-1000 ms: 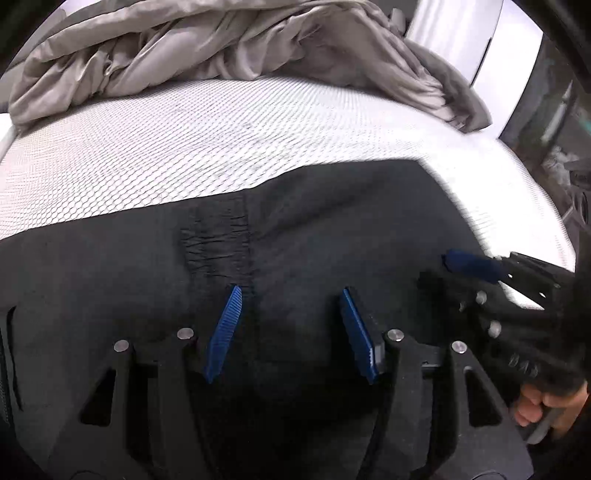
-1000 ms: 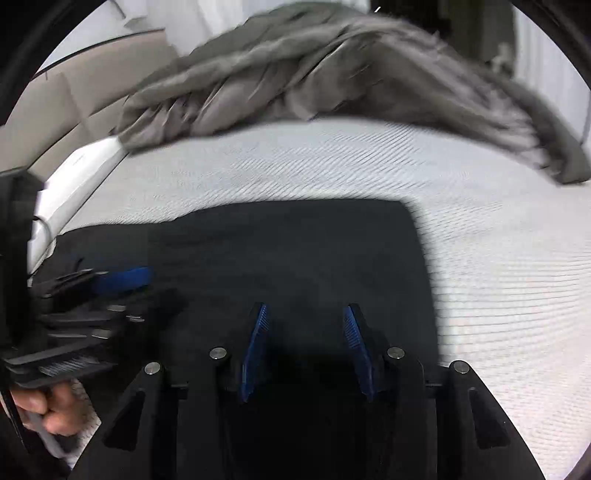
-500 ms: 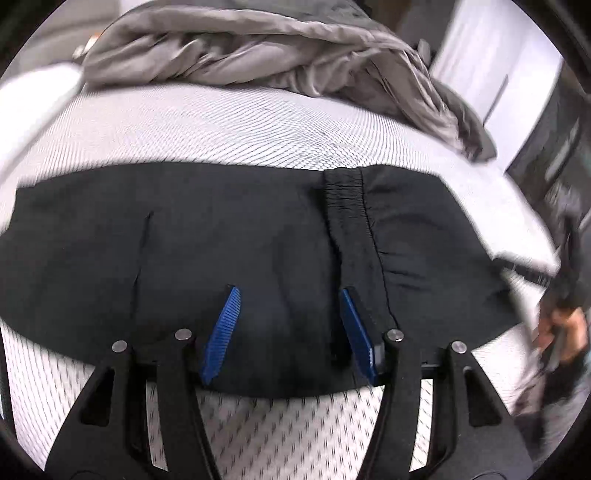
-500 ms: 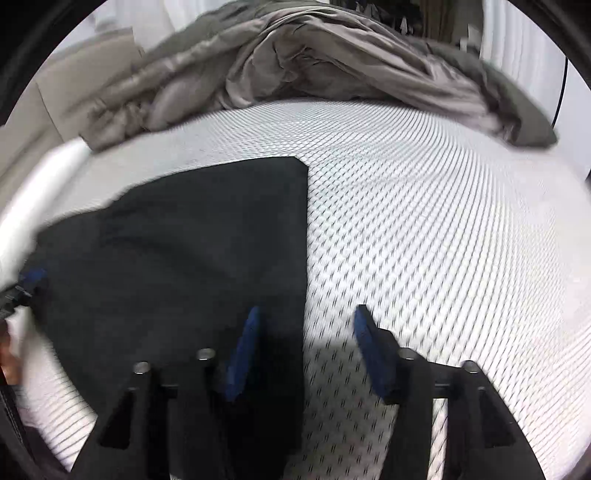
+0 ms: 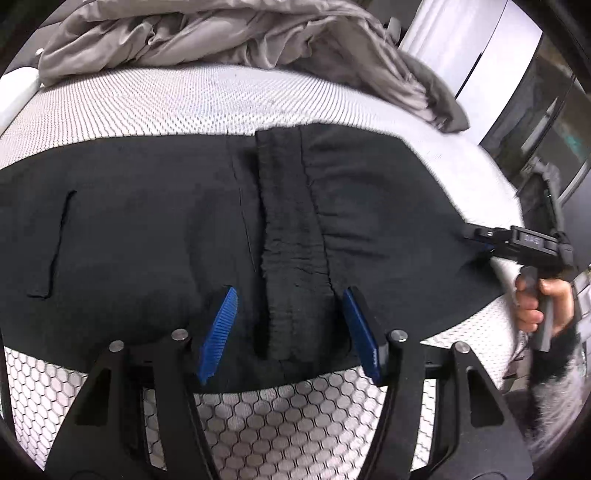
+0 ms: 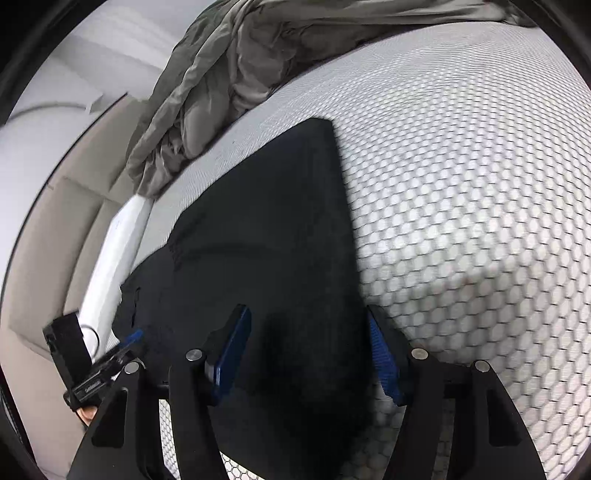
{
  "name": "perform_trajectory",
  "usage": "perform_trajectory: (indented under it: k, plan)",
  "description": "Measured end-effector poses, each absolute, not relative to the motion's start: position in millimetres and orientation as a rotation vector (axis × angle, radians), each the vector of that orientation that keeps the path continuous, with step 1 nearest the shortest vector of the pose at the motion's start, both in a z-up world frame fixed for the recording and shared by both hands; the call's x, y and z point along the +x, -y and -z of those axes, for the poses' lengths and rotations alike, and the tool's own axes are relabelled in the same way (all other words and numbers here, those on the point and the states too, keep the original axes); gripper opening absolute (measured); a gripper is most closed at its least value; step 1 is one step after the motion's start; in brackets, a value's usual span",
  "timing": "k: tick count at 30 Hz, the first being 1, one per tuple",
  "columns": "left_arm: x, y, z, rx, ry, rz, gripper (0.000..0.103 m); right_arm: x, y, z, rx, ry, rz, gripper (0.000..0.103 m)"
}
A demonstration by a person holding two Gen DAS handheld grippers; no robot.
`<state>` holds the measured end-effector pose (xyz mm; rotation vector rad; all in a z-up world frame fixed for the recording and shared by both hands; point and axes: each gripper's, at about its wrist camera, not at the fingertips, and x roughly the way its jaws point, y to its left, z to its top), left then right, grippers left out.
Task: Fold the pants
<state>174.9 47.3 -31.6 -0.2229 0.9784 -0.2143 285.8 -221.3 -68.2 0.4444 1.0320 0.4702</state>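
Black pants (image 5: 155, 229) lie flat across a white honeycomb-mesh mattress (image 5: 258, 435), folded so the elastic waistband (image 5: 291, 236) runs toward me. My left gripper (image 5: 290, 328) is open, its blue pads straddling the near end of the waistband at the pants' front edge. My right gripper (image 6: 310, 350) is open over the right end of the pants (image 6: 266, 236), its pads either side of the fabric edge. In the left wrist view the right gripper (image 5: 480, 240) sits at the pants' far right corner.
A crumpled grey blanket (image 5: 229, 33) is heaped along the back of the mattress, also in the right wrist view (image 6: 229, 85). A beige headboard or wall (image 6: 48, 236) runs along the left. Dark furniture (image 5: 546, 122) stands to the right of the bed.
Both grippers have pulled back toward the near edge and spread apart. The pants now lie flat, and the right gripper has swung to the pants' right end.
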Motion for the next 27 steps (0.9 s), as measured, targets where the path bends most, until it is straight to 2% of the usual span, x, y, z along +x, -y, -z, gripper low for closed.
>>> perform_trajectory:
  k: [1, 2, 6, 11, 18, 20, 21, 22, 24, 27]
  plan:
    - [174, -44, 32, -0.217, -0.983, 0.217, 0.04, 284, 216, 68, 0.408, -1.032, -0.462, 0.063]
    - [176, -39, 32, -0.205, -0.99, 0.23, 0.035, 279, 211, 67, 0.365, -1.029, -0.457, 0.064]
    - [163, -35, 18, -0.151, -0.983, 0.262, 0.024, 274, 206, 67, 0.292, -1.023, -0.457, 0.064]
    - [164, -44, 26, -0.173, -1.063, 0.292, 0.023, 268, 204, 68, 0.274, -1.024, -0.466, 0.064]
    - [162, -45, 24, -0.158, -1.041, 0.281, 0.025, 277, 225, 69, 0.4, -0.998, -0.487, 0.065]
    - [163, -43, 27, -0.149, -1.047, 0.278, 0.025, 284, 233, 78, 0.494, -1.002, -0.483, 0.05]
    - [163, -43, 27, -0.149, -1.047, 0.28, 0.026, 288, 235, 83, 0.522, -1.007, -0.47, 0.027]
    - [165, -43, 27, -0.15, -1.048, 0.281, 0.026, 292, 237, 87, 0.545, -1.016, -0.453, 0.018]
    - [165, -41, 27, -0.147, -1.048, 0.279, 0.026, 295, 240, 80, 0.574, -0.985, -0.48, 0.01]
    - [164, -40, 27, -0.133, -1.043, 0.278, 0.029, 288, 236, 60, 0.495, -0.928, -0.49, 0.01]
